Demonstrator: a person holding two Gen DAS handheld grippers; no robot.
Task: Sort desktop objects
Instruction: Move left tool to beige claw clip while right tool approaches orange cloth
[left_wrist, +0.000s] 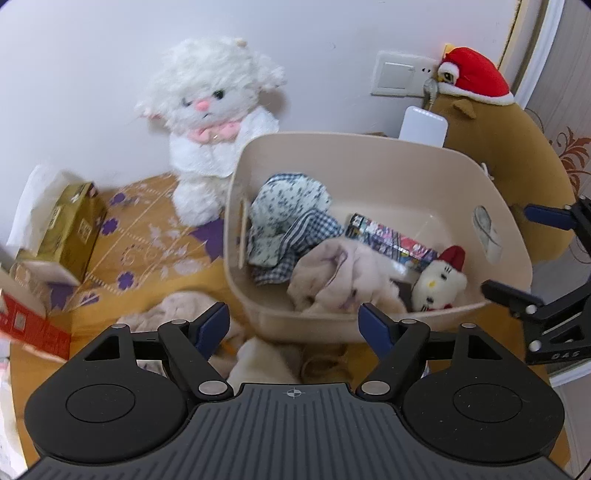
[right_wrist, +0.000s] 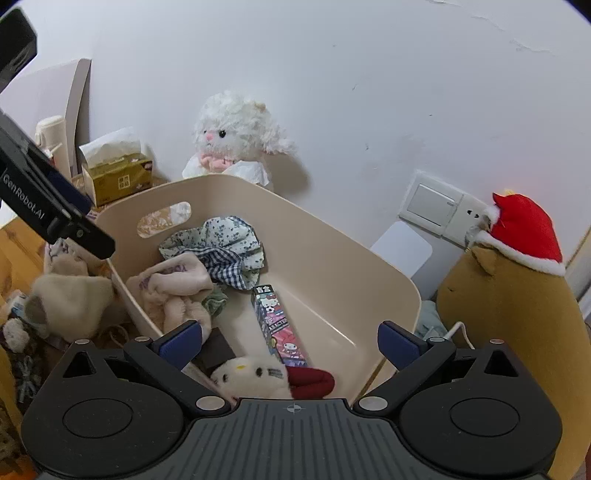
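The left tool (left_wrist: 293, 325) is standing wide, its blue-padded fingers (left_wrist: 212, 325) holding nothing, hovering over the near rim of the beige plastic bin (left_wrist: 369, 155) that is sitting on the wooden counter (left_wrist: 155, 236). The right tool (right_wrist: 290, 343) is also gaping wide and empty above the bin's near end.

Inside the bin, a crumpled blue floral cloth (left_wrist: 291, 199) is lying at 10 o'clock, with a blue-and-white checked cloth (left_wrist: 295, 240) tucked just under it. A pale pink fleece cloth (left_wrist: 340, 277) is lying at 6 o'clock, close beneath the left tool's fingers. A long printed cartoon box (left_wrist: 391, 240) is resting diagonally at the centre, and a small white plush kitten in a red hat (left_wrist: 439, 284) is lying at 4 o'clock, touching the box's end.

Outside the bin, cream-coloured fabric (left_wrist: 177, 310) is lying heaped on the counter at 8 o'clock. A fluffy white plush lamb (left_wrist: 214, 122) is sitting against the wall at 11 o'clock, a gold tissue box (left_wrist: 70, 229) is standing at 9 o'clock, and a large brown plush with a red hat (left_wrist: 491, 122) is leaning at 2 o'clock.
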